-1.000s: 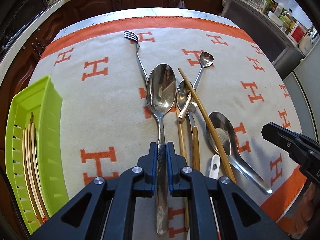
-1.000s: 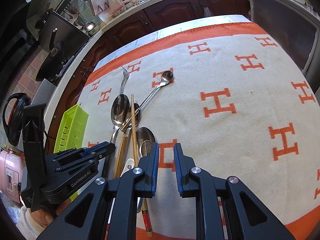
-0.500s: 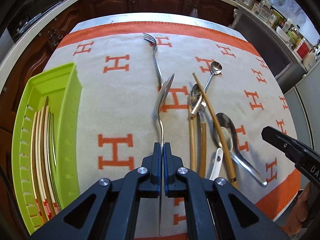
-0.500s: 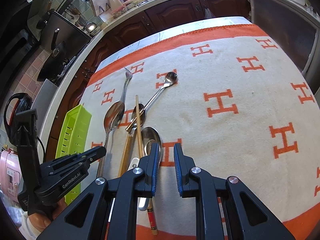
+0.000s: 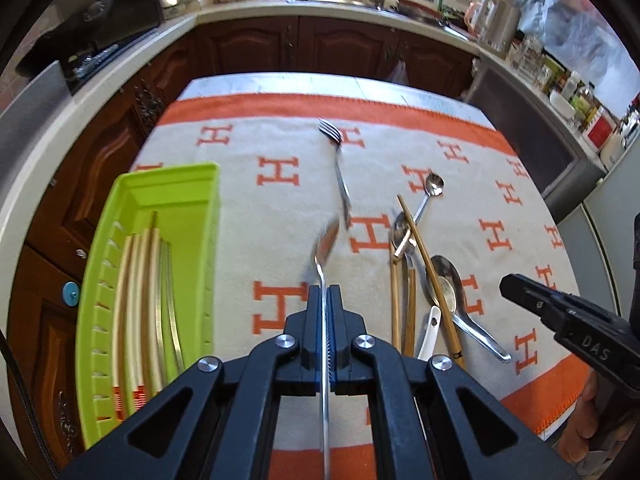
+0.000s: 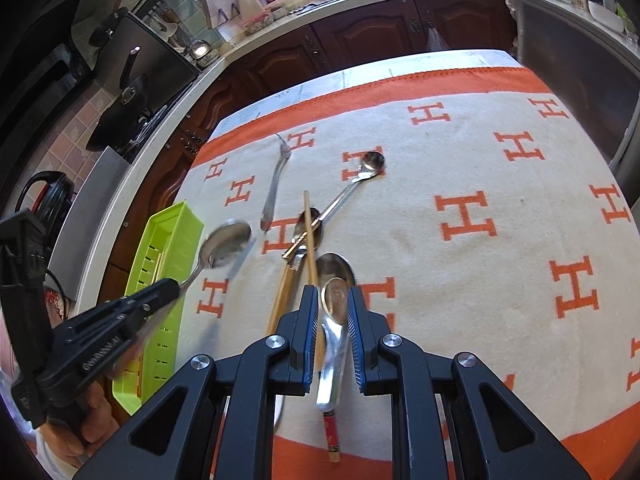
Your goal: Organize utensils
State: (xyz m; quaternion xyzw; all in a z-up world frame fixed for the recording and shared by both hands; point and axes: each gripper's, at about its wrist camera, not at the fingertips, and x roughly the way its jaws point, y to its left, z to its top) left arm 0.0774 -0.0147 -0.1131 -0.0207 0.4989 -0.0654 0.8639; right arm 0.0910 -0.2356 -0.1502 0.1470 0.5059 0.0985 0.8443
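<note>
we've lifted the big spoon (image 5: pixel 326 246) clear, left gripper (image 5: pixel 325 300) clenched on it; right gripper (image 6: pixel 334 308) released astride another spoon (image 6: pixel 335 298); tray (image 5: pixel 208 184) next.

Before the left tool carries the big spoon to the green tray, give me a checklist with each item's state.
1. Left tool shut on big spoon handle: ok.
2. Spoon lifted off the blanket: ok.
3. Free lane in green tray beside the chopsticks there: ok.
4. Spoon lined up with the tray's length: not ok, it points at the fork.
5. Right tool out of the path: ok, it is over the soup spoons.
6. Grip firmness: cannot tell.
</note>
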